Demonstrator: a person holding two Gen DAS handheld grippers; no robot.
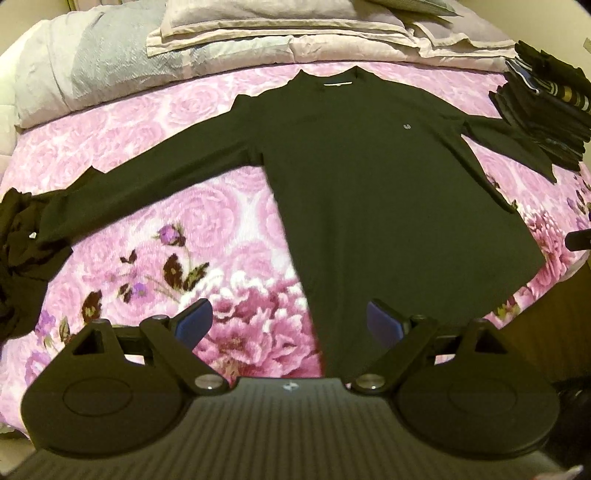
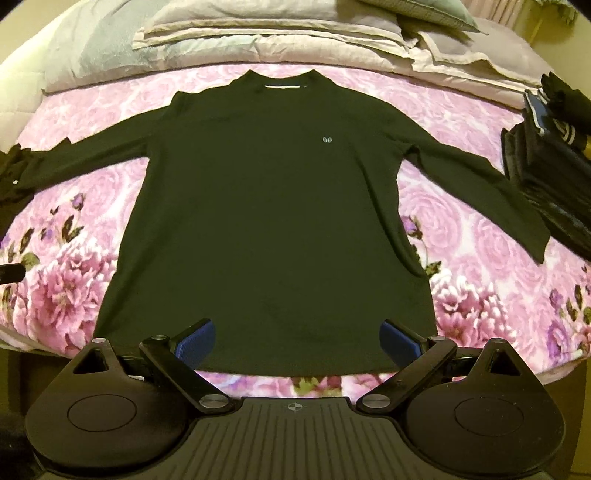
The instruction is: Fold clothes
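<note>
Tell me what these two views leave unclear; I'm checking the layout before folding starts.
- Black long-sleeved shirt: left cuff tip, both views, merges into the dark crumpled garment at the frame edge.
- Chest logo: too small to read.
- Stack of folded dark clothes: cut off by the right edge.
- Shirt hem: left wrist view, hidden behind the claw body.

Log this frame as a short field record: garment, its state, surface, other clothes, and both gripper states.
garment: black long-sleeve shirt, small logo on chest
state: laid flat, front up, both sleeves spread out, not yet folded
surface: pink floral bedspread
other clothes: stack of folded dark clothes by the end of one sleeve; crumpled dark garment at the other sleeve end
background: pillows at the head of the bed
left hand-held gripper: open, holding nothing
right hand-held gripper: open, above the shirt hem
</note>
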